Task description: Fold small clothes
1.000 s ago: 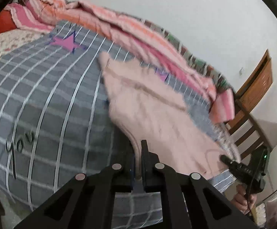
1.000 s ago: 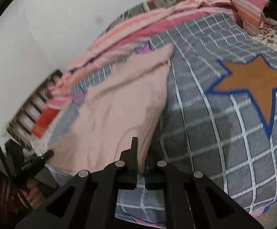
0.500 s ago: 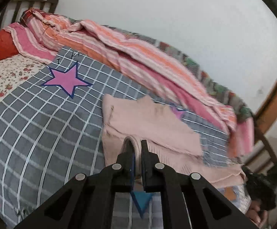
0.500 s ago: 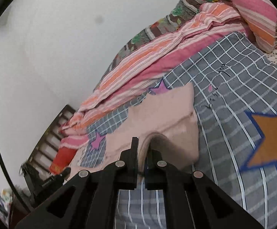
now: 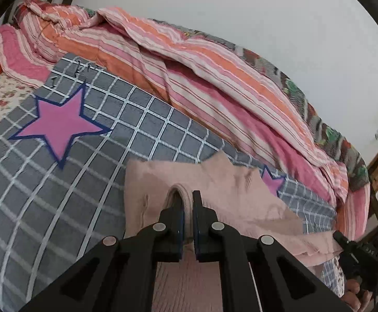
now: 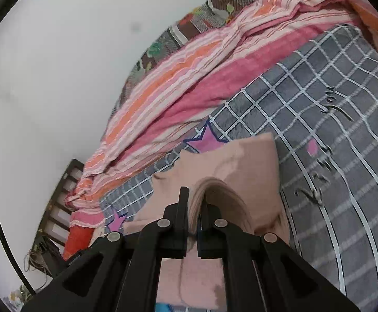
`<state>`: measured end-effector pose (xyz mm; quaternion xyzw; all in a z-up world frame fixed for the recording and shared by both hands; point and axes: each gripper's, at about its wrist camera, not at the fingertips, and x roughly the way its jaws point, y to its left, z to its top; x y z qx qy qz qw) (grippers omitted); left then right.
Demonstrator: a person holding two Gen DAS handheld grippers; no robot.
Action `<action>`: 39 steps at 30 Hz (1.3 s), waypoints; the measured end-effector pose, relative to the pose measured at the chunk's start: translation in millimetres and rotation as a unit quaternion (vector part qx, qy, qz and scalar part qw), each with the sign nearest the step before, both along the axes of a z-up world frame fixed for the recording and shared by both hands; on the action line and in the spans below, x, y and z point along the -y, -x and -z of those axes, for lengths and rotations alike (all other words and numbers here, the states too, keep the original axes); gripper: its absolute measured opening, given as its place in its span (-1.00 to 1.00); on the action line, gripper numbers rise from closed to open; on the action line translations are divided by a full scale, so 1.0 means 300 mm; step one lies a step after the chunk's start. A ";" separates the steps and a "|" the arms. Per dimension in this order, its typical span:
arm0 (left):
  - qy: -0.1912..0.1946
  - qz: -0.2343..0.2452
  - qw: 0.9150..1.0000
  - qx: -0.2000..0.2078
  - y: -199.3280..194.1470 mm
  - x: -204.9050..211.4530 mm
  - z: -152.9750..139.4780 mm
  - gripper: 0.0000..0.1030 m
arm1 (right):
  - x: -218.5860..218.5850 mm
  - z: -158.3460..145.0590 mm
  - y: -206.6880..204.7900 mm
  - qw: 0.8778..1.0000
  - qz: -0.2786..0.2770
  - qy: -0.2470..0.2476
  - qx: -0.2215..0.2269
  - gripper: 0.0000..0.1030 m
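Both fingers (image 5: 198, 202) (image 6: 183, 202) pinch pink garment (image 5: 228, 182) folds; its near edge is hidden beneath them.

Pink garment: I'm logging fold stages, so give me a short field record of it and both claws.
garment: pink garment, partly lying on the grey checked blanket
left claw: shut on a raised loop of the garment's edge
right claw: shut on another raised fold of the garment
behind: striped pink and orange quilt bunched along the wall
fold stage: lifted edge held above the cloth lying flat, not yet released
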<state>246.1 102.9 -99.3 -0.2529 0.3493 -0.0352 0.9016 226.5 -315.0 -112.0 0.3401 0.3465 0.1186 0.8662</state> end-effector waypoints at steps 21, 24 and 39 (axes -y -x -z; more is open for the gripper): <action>-0.024 0.070 0.997 -0.033 0.215 -0.054 0.101 0.37 | -0.062 0.118 0.169 0.986 -0.074 0.150 -0.022 -0.06; 0.002 0.073 0.997 -0.038 0.317 -0.048 0.142 0.42 | -0.040 0.152 0.264 0.986 -0.084 0.143 -0.033 0.02; 0.075 0.031 0.995 -0.058 0.166 -0.014 0.259 -0.23 | -0.019 0.294 0.105 0.996 -0.032 0.026 -0.081 -0.18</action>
